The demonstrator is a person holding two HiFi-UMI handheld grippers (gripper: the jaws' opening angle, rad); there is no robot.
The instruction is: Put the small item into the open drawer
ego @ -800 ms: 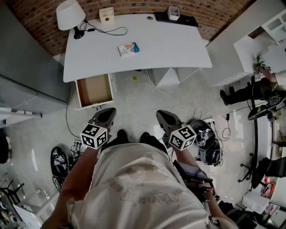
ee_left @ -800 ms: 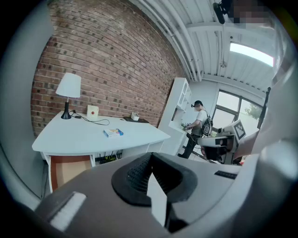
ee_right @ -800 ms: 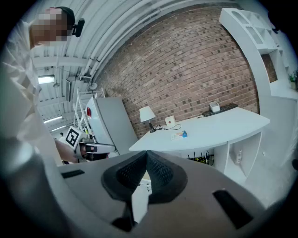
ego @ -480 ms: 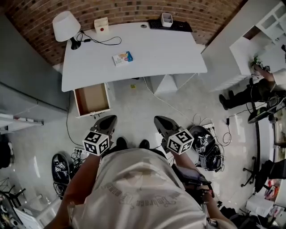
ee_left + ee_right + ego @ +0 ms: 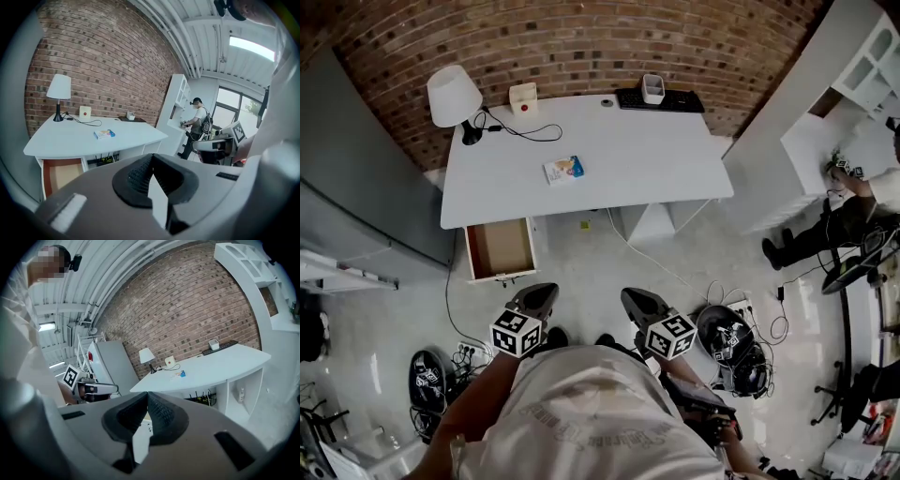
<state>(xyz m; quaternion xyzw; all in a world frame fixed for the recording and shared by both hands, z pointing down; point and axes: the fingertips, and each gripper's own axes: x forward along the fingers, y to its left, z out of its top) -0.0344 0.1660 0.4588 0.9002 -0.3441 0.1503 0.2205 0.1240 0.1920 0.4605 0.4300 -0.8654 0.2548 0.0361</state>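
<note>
A brick wall is seen farthest ahead of both grippers. A white desk is set against it, well apart from the jaws. A grey cabinet is seen off to the left of the left gripper. White shelving is seen off to the right of the right gripper, and a person is placed beside it.

The two grippers are held side by side above the floor, close to the wearer's body, and both are aimed towards the desk. In the left gripper view the jaws are shown closed tip to tip, and nothing is caught between them. The same is shown in the right gripper view, where the ribbed pads are pressed together and nothing is held.

The open drawer is pulled out from under the desk's left end. It is found near the left gripper, ahead of it and slightly to its left, with its brown inside exposed. A lamp is stood on the desk's far left corner, beyond the drawer. A keyboard is laid at the far edge, ahead of the right gripper, with a white cup at it.

The small item, a flat colourful box, is laid on the desk top beyond the drawer. It is ahead of the gap between the two grippers, well apart from both and touched by neither.
</note>
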